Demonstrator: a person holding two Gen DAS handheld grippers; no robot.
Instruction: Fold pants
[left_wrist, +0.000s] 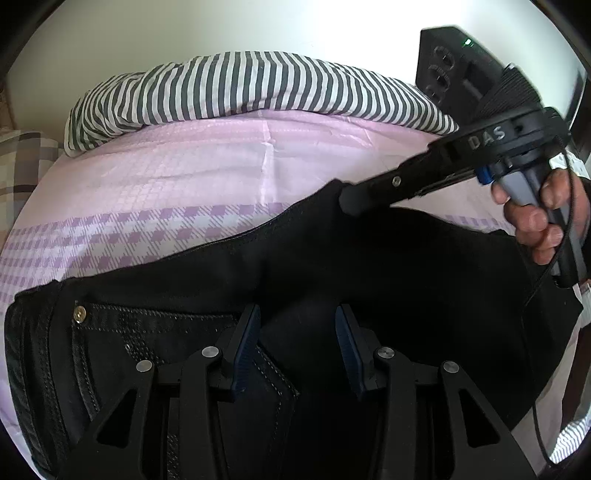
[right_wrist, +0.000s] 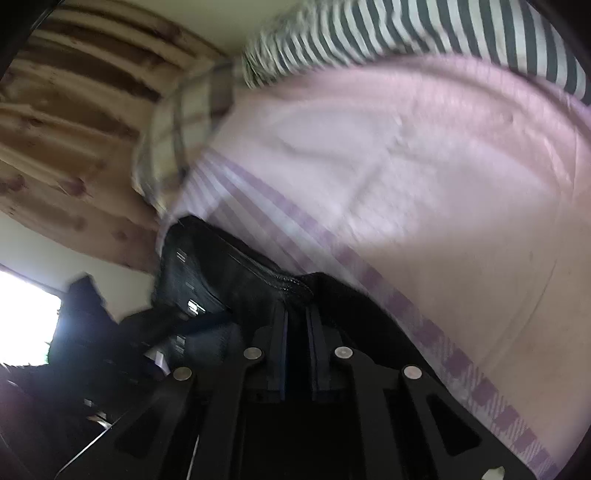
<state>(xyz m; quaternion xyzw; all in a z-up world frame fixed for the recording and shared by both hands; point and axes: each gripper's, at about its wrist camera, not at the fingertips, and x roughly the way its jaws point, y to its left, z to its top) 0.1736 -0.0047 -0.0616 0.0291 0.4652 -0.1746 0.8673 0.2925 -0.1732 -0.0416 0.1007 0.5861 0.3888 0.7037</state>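
One pair of black pants (left_wrist: 332, 266), two grippers: left gripper (left_wrist: 297, 321), right gripper (right_wrist: 296, 314).

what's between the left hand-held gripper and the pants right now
Nothing visible. The left hand-held gripper is open right over the black pants, which lie on the pink checked bedsheet. The right hand-held gripper already pinches their far edge.

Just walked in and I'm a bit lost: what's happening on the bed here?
A person is folding dark pants on a pink checked bedsheet, with a handheld gripper in each hand. The right gripper is shut on an edge of the pants. The left gripper is open, hovering over the waistband area near the brass rivet. A striped cover lies bunched at the far side.
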